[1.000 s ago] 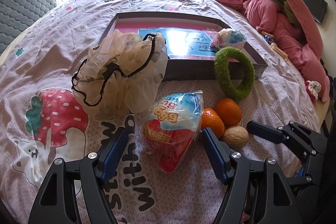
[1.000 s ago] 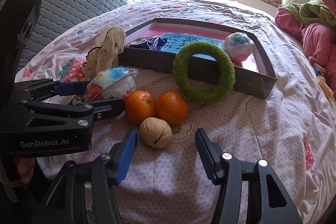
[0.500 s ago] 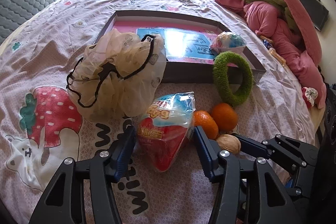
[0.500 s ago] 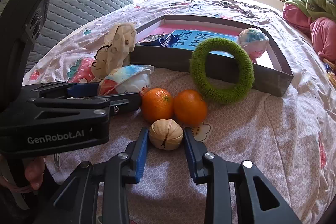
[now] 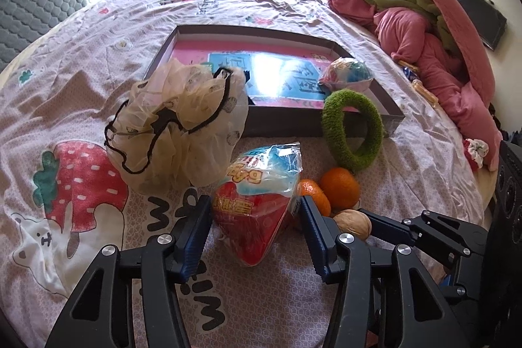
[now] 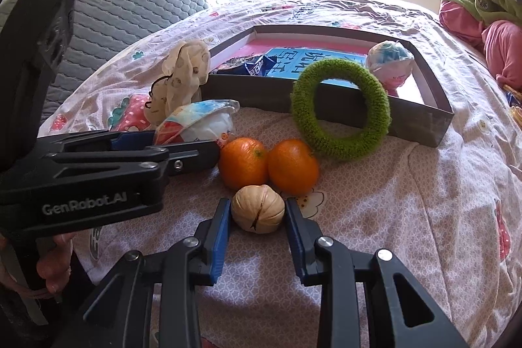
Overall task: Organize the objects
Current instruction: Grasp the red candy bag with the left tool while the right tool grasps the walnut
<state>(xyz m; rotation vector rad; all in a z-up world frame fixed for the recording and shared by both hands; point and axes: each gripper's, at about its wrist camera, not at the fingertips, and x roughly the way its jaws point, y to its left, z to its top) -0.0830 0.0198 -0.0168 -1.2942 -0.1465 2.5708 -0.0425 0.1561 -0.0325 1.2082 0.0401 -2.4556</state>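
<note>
Clenching both tongs at once, you have the left tongs [image 5: 253,230] closing on the snack packet [image 5: 261,201] and the right tongs [image 6: 257,217] pinching the walnut [image 6: 258,208] on the bed, likely bound for the tray [image 5: 393,116]

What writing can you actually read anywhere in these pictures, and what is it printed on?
"GenRobot.AI": white letters on the side of the left gripper.
Large black letters, upside down: on the bedsheet; only "wi" is clear.
Yellow Chinese characters: on the snack bag between the left gripper's fingers; too distorted to read.
Blue panel with Chinese characters: inside the box; glare, unreadable.
</note>
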